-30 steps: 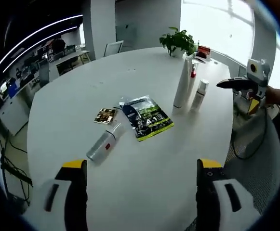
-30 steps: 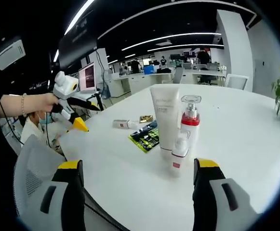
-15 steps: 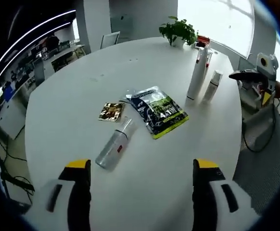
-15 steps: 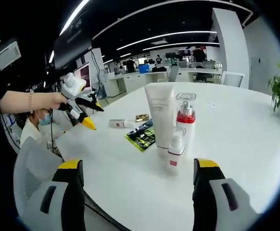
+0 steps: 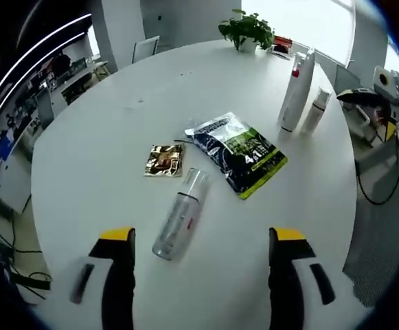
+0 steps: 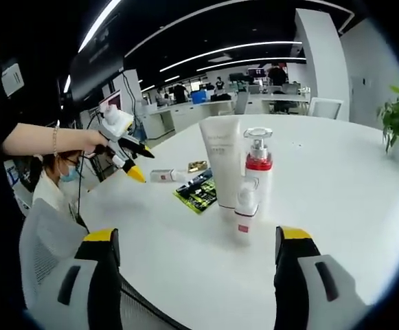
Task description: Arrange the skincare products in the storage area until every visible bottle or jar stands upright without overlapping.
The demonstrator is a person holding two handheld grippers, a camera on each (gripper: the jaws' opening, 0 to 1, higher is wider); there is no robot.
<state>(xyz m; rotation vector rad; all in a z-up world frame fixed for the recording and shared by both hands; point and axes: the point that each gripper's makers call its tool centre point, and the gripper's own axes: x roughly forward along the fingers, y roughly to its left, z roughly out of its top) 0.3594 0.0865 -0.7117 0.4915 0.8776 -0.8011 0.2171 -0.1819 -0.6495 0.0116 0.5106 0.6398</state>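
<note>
Just ahead of the spread left hand-held gripper (image 5: 200,275), a clear-capped bottle (image 5: 178,223) is seen lying flat on the desk (image 5: 89,137); its body is silvery with a red mark.

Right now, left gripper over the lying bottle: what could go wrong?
The clear bottle lies on its round side on the white table, so a jaw nudge may roll it. The dark sachet lies close beside its cap end and could get dragged. The upright trio, the tall white tube among them, sits near the table edge.
</note>
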